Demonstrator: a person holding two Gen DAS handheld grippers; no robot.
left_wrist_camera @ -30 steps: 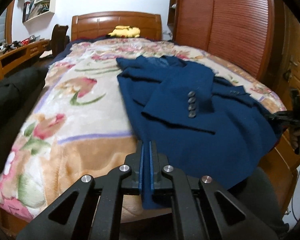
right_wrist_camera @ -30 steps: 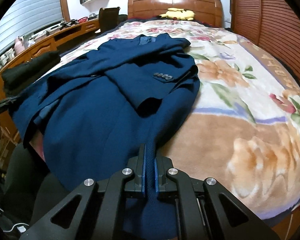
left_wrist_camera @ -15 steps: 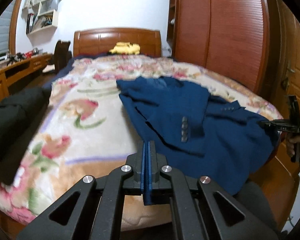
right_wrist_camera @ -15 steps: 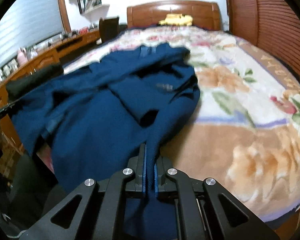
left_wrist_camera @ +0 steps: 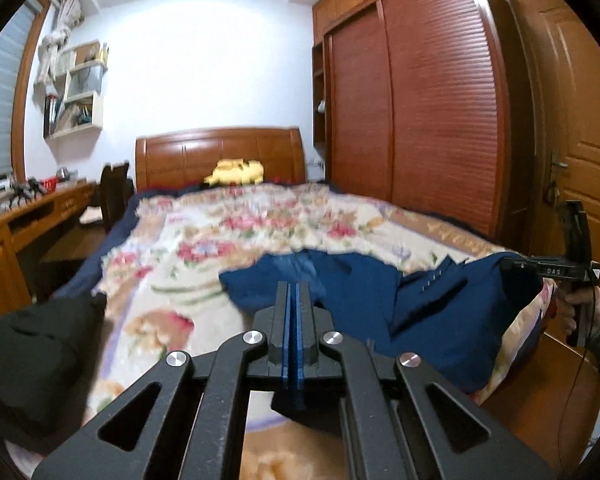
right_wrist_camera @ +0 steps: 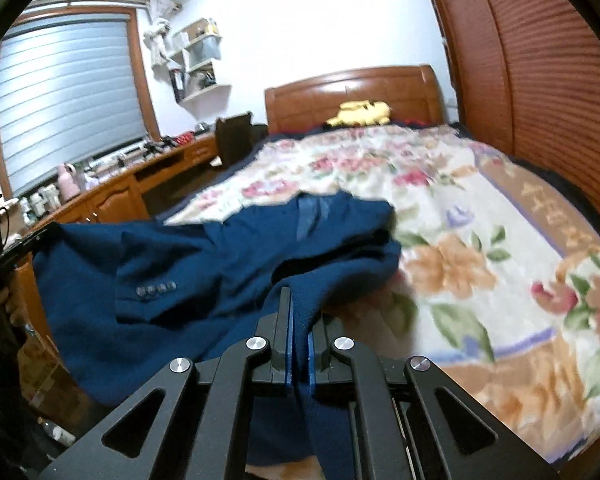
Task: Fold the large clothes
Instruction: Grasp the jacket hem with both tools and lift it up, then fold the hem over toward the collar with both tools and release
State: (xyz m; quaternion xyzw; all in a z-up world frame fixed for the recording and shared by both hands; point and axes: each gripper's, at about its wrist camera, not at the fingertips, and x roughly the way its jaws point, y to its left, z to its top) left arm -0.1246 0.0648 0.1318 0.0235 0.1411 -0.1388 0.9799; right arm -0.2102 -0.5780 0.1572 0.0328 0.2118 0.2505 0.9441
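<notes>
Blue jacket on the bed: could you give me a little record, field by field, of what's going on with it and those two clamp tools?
garment: blue jacket, rumpled, cuff buttons showing
surface: bed with floral blanket
left gripper: shut on the jacket's near hem
right gripper: shut on the jacket's near hem
hem: lifted off the blanket at both grips
far end: collar lying on the blanket
by headboard: yellow plush toy
</notes>
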